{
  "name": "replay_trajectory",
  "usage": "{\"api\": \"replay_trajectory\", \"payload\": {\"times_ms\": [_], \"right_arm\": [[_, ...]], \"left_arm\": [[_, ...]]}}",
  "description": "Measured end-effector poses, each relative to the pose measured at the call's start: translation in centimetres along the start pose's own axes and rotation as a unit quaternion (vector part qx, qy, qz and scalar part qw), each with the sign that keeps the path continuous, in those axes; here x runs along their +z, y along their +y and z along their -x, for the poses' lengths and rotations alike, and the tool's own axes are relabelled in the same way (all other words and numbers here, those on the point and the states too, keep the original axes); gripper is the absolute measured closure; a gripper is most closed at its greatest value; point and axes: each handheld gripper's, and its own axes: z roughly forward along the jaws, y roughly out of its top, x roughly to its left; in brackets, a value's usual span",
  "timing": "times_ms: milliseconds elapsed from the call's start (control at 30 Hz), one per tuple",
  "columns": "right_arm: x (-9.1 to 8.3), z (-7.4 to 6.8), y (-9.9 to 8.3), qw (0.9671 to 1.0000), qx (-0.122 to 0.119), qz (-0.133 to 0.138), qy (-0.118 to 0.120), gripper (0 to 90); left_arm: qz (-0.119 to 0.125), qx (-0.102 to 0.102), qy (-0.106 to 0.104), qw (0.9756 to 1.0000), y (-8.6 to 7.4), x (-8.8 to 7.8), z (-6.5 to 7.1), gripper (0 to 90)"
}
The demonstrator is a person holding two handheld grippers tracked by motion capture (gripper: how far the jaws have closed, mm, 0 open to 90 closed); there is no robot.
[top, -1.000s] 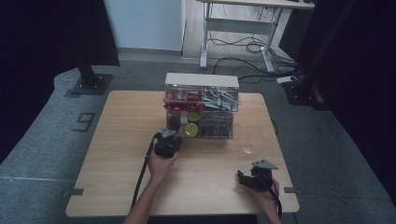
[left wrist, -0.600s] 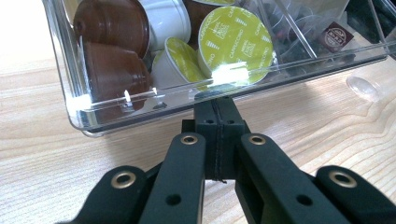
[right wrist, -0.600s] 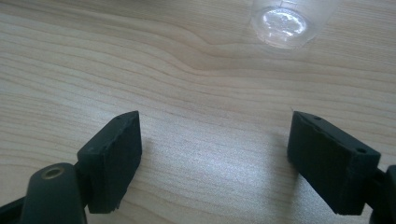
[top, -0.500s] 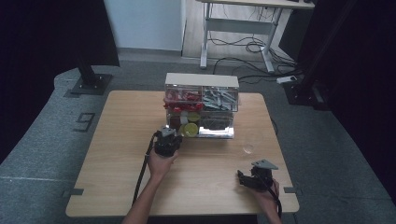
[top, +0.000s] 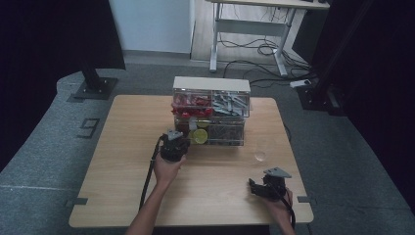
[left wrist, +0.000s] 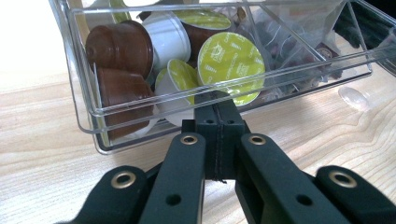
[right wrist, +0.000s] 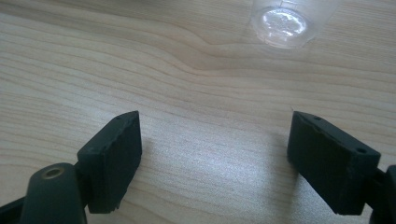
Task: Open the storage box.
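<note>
A clear plastic drawer cabinet (top: pixel 211 84) stands at the back middle of the table. Its lower left drawer (left wrist: pixel 299 70) is pulled out and holds coffee capsules, some brown (left wrist: pixel 122 45) and some with a lime lid (left wrist: pixel 231 58). My left gripper (top: pixel 177 138) (left wrist: pixel 217 100) is shut, its tips against the drawer's front wall with nothing visible between them. My right gripper (top: pixel 253 186) (right wrist: pixel 215 140) is open just over bare wood near the front right edge. A clear plastic cup (top: pixel 260 155) (right wrist: pixel 286 21) stands a little beyond it.
The upper drawers hold red items (top: pixel 192 104) and grey metal pieces (top: pixel 230 102). The wooden table (top: pixel 122 166) has free room on its left half and along the front. Desk legs and cables (top: pixel 254 46) lie on the floor behind.
</note>
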Motion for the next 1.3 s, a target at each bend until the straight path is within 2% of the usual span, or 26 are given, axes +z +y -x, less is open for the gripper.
{"api": "replay_trajectory", "payload": {"times_ms": [100,1300], "right_arm": [[0.0,0.0,0.0,1.0000,0.000,0.000,0.000,18.1],[0.0,0.0,0.0,1.0000,0.000,0.001,-0.001,18.4]], "left_arm": [[0.000,0.004,0.001,1.0000,0.2,-0.1,0.0,90.0],[0.012,-0.008,-0.005,0.9999,3.2,-0.8,-0.3,90.0]]}}
